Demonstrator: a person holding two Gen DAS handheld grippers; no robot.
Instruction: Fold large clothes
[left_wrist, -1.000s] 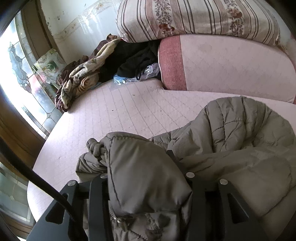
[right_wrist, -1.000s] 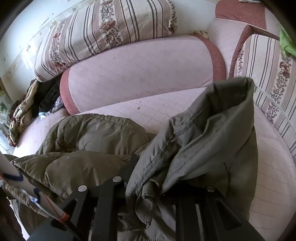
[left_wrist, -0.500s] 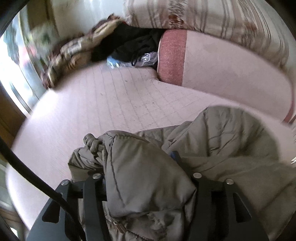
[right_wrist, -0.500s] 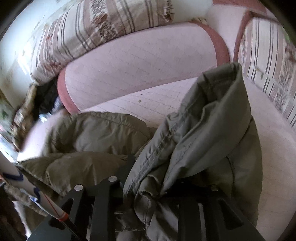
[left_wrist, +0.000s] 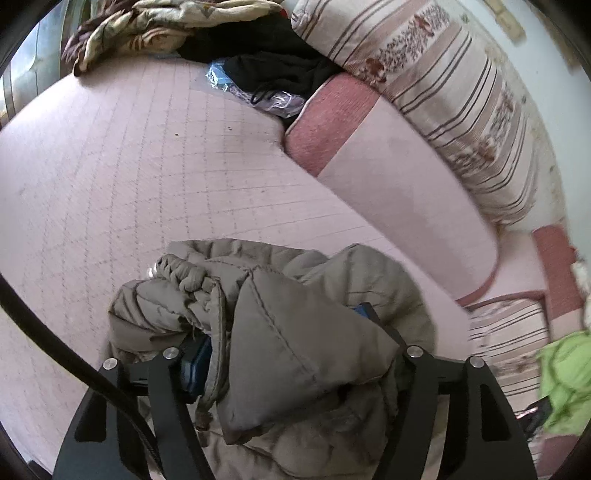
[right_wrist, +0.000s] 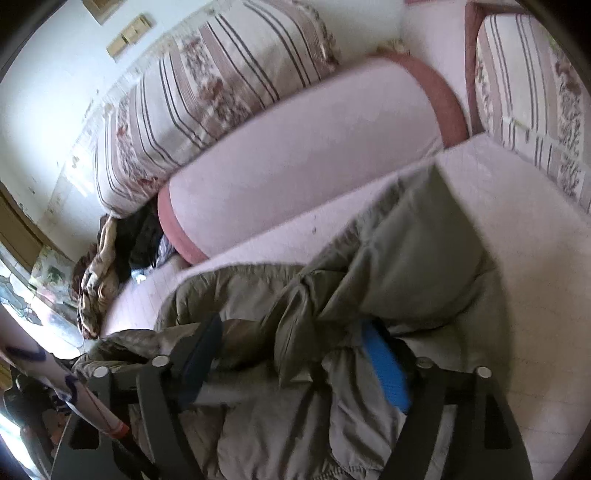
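An olive-grey padded jacket (left_wrist: 351, 277) lies bunched on the pink quilted sofa seat (left_wrist: 129, 166). My left gripper (left_wrist: 280, 325) hangs just over its near end with its jaws opening. A thick fold of the jacket sits loosely between the fingers, and the left blue pad (left_wrist: 195, 369) shows bare. In the right wrist view the jacket (right_wrist: 406, 266) lies slumped on the seat. My right gripper (right_wrist: 291, 325) is over it, jaws opening wide, with the fabric lying between and under the fingers. Its right blue pad (right_wrist: 384, 369) is bare and presses on nothing.
A pink bolster (left_wrist: 388, 177) and a striped floral cushion (left_wrist: 443, 92) line the sofa back. Dark clothes (left_wrist: 266, 62) and a patterned blanket (left_wrist: 147, 22) are piled at the far end. A green cloth (left_wrist: 565, 376) lies at the right. Another striped cushion (right_wrist: 535, 92) bounds the seat.
Both grippers' fingers have spread apart. The jacket flap that stood up in the right gripper has dropped onto the seat. The left wrist view has rolled and swung to the right.
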